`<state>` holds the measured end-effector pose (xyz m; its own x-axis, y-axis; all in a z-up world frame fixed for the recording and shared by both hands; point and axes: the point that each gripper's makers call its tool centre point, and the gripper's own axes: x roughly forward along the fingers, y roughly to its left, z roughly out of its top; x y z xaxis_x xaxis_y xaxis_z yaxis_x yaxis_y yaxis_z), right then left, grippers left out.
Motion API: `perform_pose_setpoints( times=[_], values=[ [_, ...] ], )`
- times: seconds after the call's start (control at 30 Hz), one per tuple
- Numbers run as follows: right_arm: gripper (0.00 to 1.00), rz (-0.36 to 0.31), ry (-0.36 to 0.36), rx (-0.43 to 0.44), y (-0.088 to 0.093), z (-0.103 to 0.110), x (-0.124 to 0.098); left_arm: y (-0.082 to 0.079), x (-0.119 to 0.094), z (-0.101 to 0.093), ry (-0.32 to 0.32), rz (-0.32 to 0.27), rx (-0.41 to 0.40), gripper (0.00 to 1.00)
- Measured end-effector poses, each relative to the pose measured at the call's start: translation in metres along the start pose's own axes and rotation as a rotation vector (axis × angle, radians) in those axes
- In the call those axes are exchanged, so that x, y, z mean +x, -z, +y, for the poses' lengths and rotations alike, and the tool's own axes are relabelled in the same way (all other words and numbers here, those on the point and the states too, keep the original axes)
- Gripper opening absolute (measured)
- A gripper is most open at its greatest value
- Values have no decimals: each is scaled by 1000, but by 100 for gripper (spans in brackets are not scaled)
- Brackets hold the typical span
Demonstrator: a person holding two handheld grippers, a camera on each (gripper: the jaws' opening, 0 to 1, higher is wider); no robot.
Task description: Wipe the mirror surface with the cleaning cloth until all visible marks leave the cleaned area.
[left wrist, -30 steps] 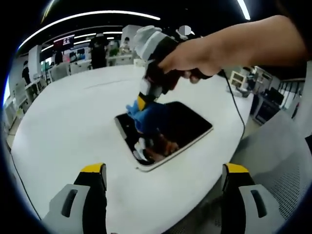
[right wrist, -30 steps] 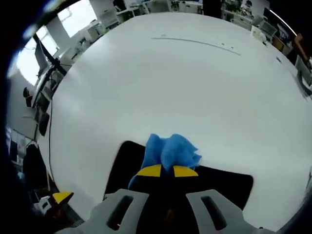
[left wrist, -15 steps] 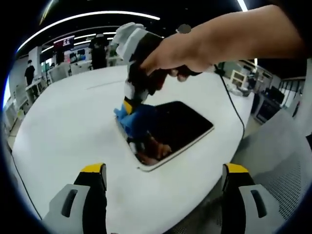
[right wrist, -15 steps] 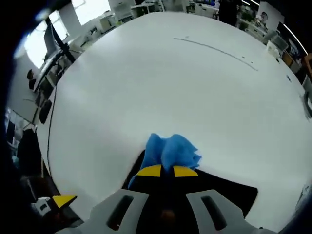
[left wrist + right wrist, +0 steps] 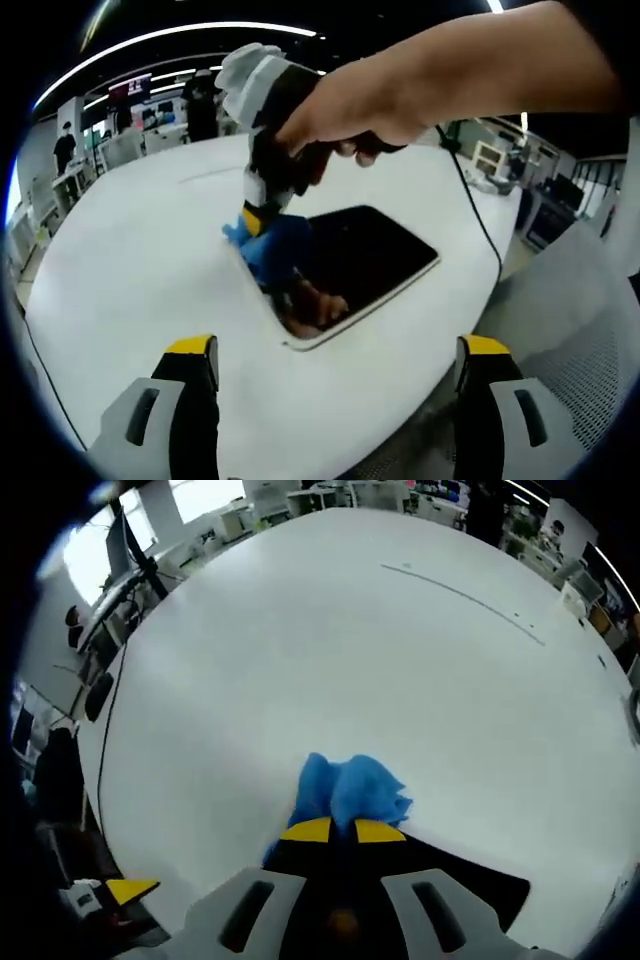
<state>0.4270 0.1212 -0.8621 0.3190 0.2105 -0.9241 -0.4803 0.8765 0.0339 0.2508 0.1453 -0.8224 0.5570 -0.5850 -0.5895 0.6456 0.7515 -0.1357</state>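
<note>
White table [image 5: 120,270], right hand-held gripper [image 5: 250,217] angled down, clamped on blue cloth [image 5: 268,245] at mirror [image 5: 370,262] edge.

Cloth slides toward the mirror's far corner

We see the right gripper [image 5: 262,205] carry the blue cloth [image 5: 270,245] across the mirror [image 5: 352,262], away from our open left jaws, onto its far-left edge.

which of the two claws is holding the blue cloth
The right claw: its yellow-tipped jaws are shut on the crumpled blue cleaning cloth, pressed at the corner of the dark rectangular mirror. The left claw is open and holds nothing.
</note>
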Motion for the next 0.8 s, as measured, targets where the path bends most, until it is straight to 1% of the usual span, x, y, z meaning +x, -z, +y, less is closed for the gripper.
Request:
perform_pose_setpoints(
  times=[0.17,0.43,0.53,0.67,0.8],
  values=[
    [1,-20,0,3,3,2,-3,-2,-1,1,-7,-7,6,99],
    [1,-20,-5,-11,11,11,-9,-2,-2,3,-17,-7,3,99],
    [1,-22,-11,-13,15,14,-13,-2,-2,2,-16,-8,7,99],
    [1,-26,-19,-22,17,17,-11,-2,-2,2,-15,-6,6,99],
    [1,-21,-24,-27,24,23,-16,-2,-2,2,-14,-6,9,99]
  ],
)
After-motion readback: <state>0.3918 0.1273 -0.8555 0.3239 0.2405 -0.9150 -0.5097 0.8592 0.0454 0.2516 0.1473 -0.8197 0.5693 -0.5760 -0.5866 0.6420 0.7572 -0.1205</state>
